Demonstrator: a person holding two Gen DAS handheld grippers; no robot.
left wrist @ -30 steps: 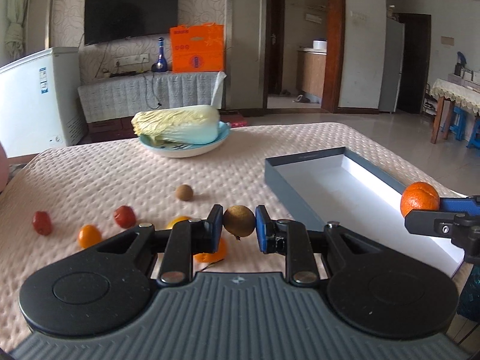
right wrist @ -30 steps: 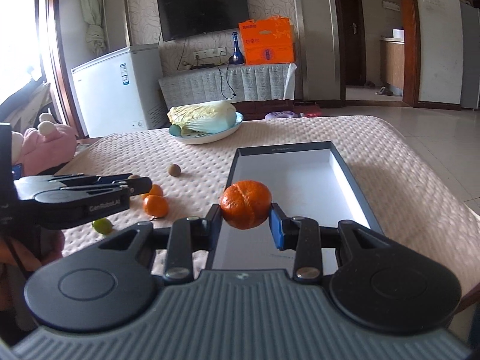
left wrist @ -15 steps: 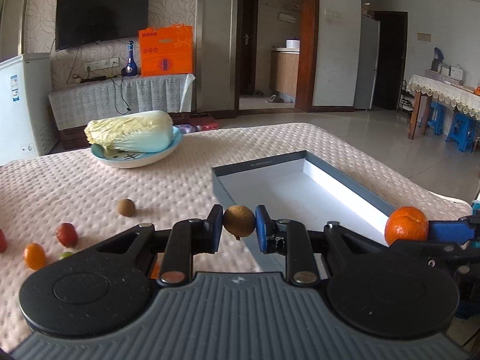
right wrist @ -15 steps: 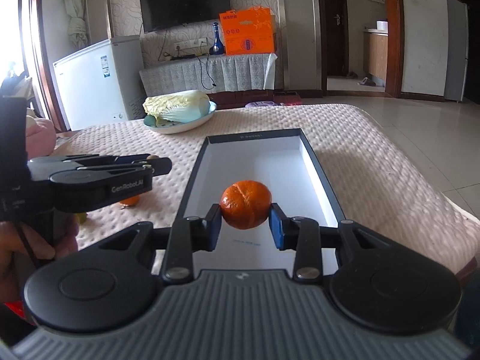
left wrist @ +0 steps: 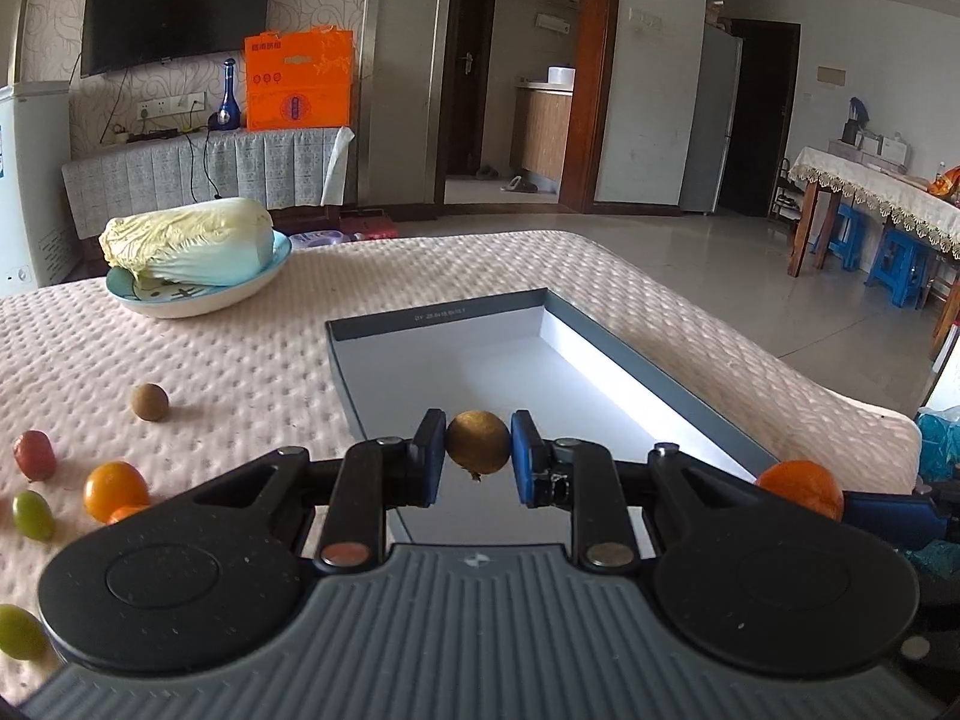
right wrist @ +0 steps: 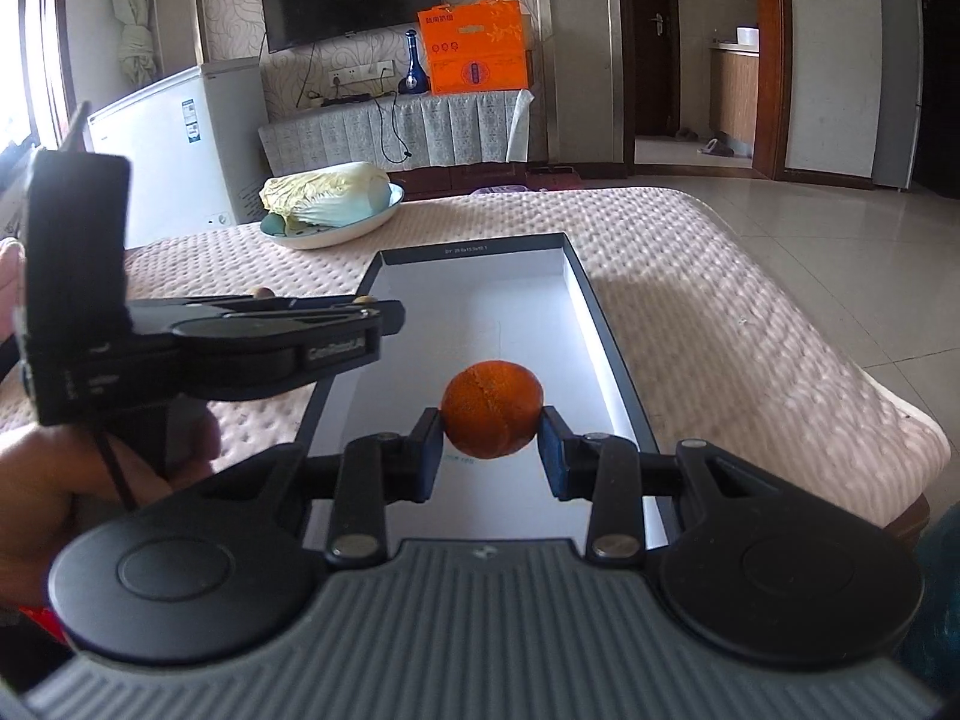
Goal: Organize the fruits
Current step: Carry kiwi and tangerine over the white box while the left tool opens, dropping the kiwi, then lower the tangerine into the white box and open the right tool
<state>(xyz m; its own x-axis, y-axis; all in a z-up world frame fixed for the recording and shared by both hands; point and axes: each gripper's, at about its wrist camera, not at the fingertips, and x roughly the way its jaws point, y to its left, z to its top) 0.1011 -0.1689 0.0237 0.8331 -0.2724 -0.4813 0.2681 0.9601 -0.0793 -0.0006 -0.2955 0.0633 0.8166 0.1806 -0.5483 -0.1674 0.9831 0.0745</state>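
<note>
My left gripper (left wrist: 478, 457) is shut on a small brown round fruit (left wrist: 478, 441), held above the near left part of the grey box with a white inside (left wrist: 510, 378). My right gripper (right wrist: 491, 443) is shut on an orange mandarin (right wrist: 492, 409) over the near end of the same box (right wrist: 480, 300). The mandarin (left wrist: 801, 487) also shows at the right edge of the left wrist view. Loose on the pink padded cover lie a brown fruit (left wrist: 149, 401), a red one (left wrist: 35, 455), an orange one (left wrist: 115, 490) and green ones (left wrist: 33, 515).
A cabbage on a pale blue plate (left wrist: 198, 294) sits at the far left of the table. A hand (right wrist: 72, 480) holds the left gripper's body (right wrist: 198, 348) beside the box's left wall. The table's right edge drops to a tiled floor.
The left gripper carried the brown fruit rightward, from over the cover to over the box. The right gripper with the mandarin moved slightly further over the box.
</note>
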